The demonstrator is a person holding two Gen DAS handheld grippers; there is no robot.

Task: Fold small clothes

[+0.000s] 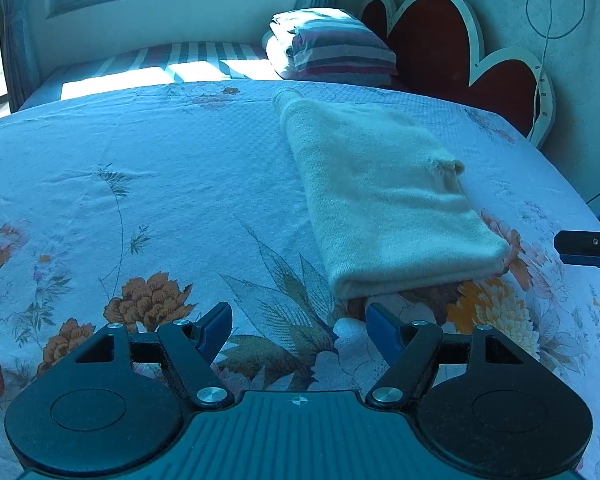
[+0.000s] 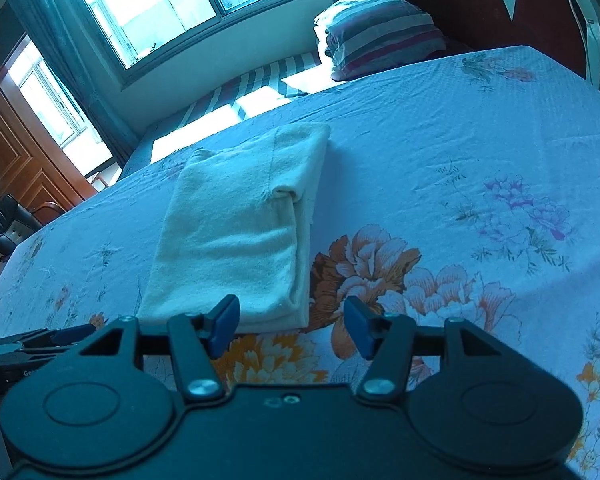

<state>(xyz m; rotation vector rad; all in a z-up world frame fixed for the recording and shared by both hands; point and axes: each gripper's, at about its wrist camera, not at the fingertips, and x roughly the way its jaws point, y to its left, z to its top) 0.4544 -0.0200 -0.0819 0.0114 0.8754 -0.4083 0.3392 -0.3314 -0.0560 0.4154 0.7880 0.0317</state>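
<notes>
While both claws hang clear of the fabric, the parts read as follows.
Garment: cream knit (image 1: 384,204), folded into a long rectangle, lying flat on the floral bedsheet (image 1: 140,160).
Left gripper (image 1: 300,326): jaws wide apart, nothing between them, near the garment's closest edge.
Right gripper (image 2: 292,326): jaws apart, empty, just before the fold's corner.
Background: striped pillow (image 1: 340,46), heart-shaped headboard (image 1: 440,52), window (image 2: 172,4).

Both wrist views look down along the flowered bed (image 1: 140,160), sharing the folded cream garment (image 1: 384,204).
</notes>
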